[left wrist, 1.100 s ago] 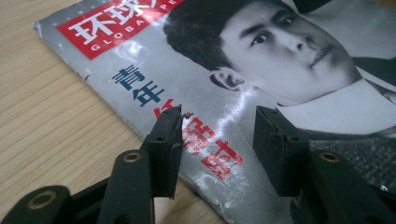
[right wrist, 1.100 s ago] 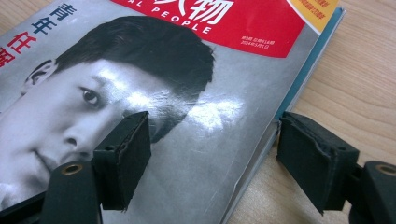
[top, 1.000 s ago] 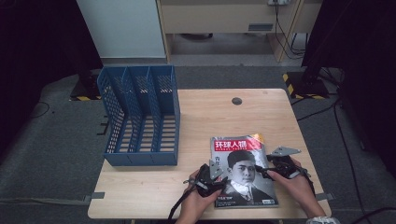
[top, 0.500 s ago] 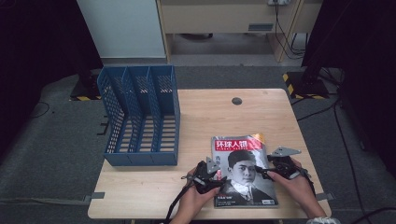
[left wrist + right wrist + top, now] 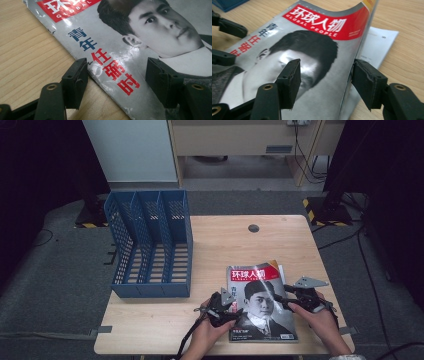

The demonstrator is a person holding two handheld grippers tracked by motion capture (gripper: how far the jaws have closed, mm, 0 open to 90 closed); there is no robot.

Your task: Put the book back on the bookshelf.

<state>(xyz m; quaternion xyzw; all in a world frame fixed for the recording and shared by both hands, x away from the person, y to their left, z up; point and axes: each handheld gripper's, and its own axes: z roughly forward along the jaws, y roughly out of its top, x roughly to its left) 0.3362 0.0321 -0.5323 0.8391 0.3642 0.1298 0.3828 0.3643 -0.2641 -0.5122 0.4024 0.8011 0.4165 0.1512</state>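
A magazine (image 5: 260,300) with a red title band and a portrait on its cover lies at the table's front right. My left gripper (image 5: 236,311) is at its left edge. In the left gripper view the jaws of this gripper (image 5: 117,66) stand apart, one on the wood by the spine and one on the cover (image 5: 112,50). My right gripper (image 5: 280,300) is at the right edge. Its jaws (image 5: 327,65) have just been closing and straddle the raised, bowed right edge of the magazine (image 5: 312,50). One pad is over the cover and the other beside the page edge, with no clear squeeze.
A blue mesh file holder (image 5: 150,245) with three slots stands at the table's left. A white sheet (image 5: 379,42) lies under the magazine's right side. A dark round hole (image 5: 253,228) marks the far part of the wooden table (image 5: 225,245). Cables trail on the floor behind.
Both hands have stayed at the magazine's two edges. The magazine lies where it was, with its far right corner still curled up.
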